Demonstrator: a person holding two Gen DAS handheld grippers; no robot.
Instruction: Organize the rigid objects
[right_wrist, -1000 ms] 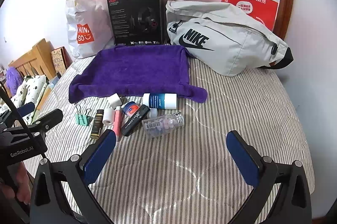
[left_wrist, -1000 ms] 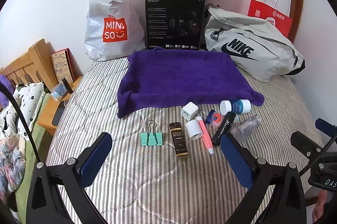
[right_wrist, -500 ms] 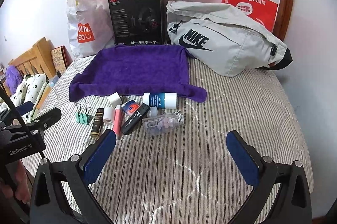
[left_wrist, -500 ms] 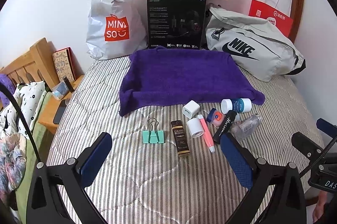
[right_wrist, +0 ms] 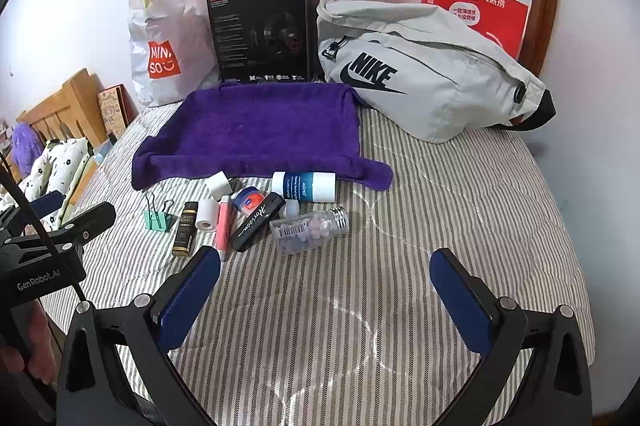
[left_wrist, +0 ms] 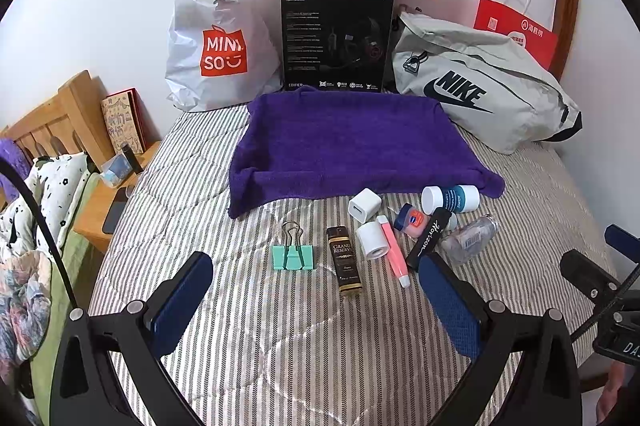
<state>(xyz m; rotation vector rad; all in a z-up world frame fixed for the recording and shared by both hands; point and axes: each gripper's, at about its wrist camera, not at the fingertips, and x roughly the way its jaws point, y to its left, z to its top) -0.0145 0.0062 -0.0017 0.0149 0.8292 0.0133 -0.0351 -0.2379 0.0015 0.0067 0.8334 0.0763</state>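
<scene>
While both tongs hang spread wide above the near part of the striped bed (left_wrist: 280, 346), neither has hold of anything: the left tongs (left_wrist: 316, 302) frame bare quilt just short of the clutter, and the right tongs (right_wrist: 326, 292) do the same farther right. Along the row of small things, from the left, a mint binder clip (left_wrist: 293, 254) lies alone, its wire handles pointing far. Just right of it lies a dark little bottle with a gold label (left_wrist: 345, 258), then a white roll of tape (left_wrist: 372, 240) with a white charger cube (left_wrist: 364, 205) on its far side. A pink tube (left_wrist: 393, 250) rests against the tape roll's right side, with its tip toward the near edge. Next come a small blue-lidded jar (left_wrist: 410, 220) and a black stick marked Horizon (left_wrist: 427, 240), lying at a slant. On the far side of these a white and blue bottle (left_wrist: 450, 197) lies on its side, touching the near hem of the purple towel (left_wrist: 352, 141). At the right end a clear pill bottle (right_wrist: 310, 228) lies on its side, cap to the right. Beyond the towel, against the wall, stand a white Miniso bag (left_wrist: 218, 37), a black headset box (left_wrist: 336, 37) and a grey Nike bag (left_wrist: 480, 85).
</scene>
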